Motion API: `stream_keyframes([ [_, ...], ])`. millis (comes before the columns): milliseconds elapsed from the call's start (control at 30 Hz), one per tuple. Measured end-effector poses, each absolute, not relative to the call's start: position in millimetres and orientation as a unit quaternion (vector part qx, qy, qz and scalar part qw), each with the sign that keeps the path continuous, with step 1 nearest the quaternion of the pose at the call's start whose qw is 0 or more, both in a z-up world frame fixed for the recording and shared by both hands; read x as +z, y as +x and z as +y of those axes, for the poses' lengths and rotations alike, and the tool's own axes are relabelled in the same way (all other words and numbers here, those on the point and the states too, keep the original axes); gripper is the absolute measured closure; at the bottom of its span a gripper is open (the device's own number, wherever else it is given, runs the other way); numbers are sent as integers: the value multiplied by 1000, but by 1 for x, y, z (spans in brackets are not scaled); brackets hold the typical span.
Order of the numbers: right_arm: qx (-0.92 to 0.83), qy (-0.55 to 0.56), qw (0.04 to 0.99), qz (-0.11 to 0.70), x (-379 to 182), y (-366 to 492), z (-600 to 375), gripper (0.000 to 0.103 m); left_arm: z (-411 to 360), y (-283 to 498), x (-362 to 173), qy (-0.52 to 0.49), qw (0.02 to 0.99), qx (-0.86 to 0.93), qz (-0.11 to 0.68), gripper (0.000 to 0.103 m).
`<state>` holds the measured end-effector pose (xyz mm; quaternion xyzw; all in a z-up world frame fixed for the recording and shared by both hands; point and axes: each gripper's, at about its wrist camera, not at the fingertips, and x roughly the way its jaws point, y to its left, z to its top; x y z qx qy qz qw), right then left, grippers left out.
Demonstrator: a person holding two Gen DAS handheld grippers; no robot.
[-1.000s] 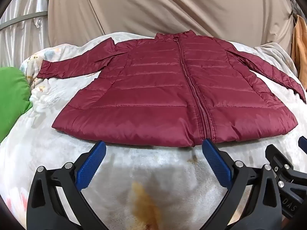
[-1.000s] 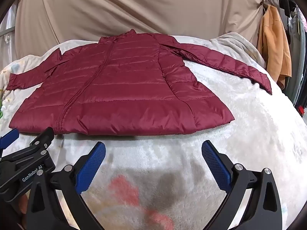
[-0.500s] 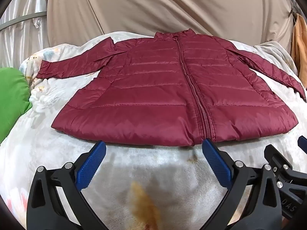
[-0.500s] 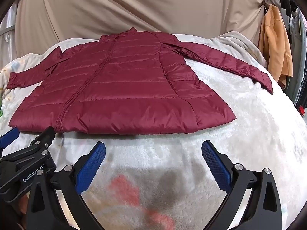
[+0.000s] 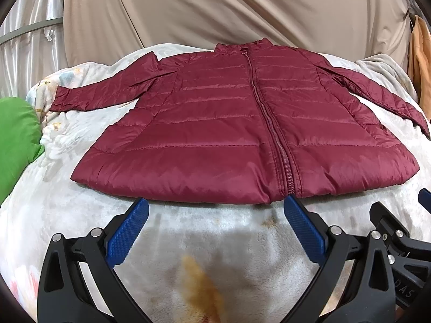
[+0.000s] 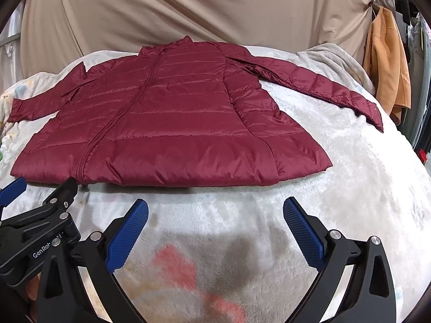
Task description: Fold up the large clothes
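Maroon puffer jacket (image 5: 229, 134) is lying flat and front-up on a pale fleece blanket (image 5: 210, 242), zipped closed. Collar is pointing away toward the tan curtain (image 5: 215, 13); hem is facing the two grippers. Long axis of the body is running near-to-far along the zipper (image 5: 266, 118); the two sleeves are spreading out sideways and slightly hemward, making the widest span left-to-right.

Left gripper (image 5: 215, 204) is sitting just short of the hem, jaws spread wide, holding nothing. Its blue pads (image 5: 126, 232) are framing the hem's middle stretch; the right-hand tip is lining up close beside the zipper's bottom end. Whether the tips are touching the cloth, cannot tell.

Right gripper (image 6: 215, 206) is likewise gaping wide and empty, sitting a bit back from the hem with a strip of bare blanket between. The jacket's right-side hem corner (image 6: 323, 164) is lying ahead and off to its right. In the right wrist view, the left gripper's black frame is showing at the lower left edge, close beside.

Green fabric (image 5: 16, 145) is bunching at the far left of the blanket. An orange garment (image 6: 388, 62) is hanging off to the right, well apart from the jacket. Pinkish and yellow-brown prints are showing on the blanket under the claws.
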<state>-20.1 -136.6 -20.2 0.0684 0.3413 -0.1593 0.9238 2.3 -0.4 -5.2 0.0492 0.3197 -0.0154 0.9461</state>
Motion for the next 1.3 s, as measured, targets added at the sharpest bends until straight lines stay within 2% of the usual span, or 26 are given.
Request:
stream_keyframes([
  [1300,-159,68,923,343,-21,-19,-138,5,-4,1,-4,59,945,-14,321,5],
])
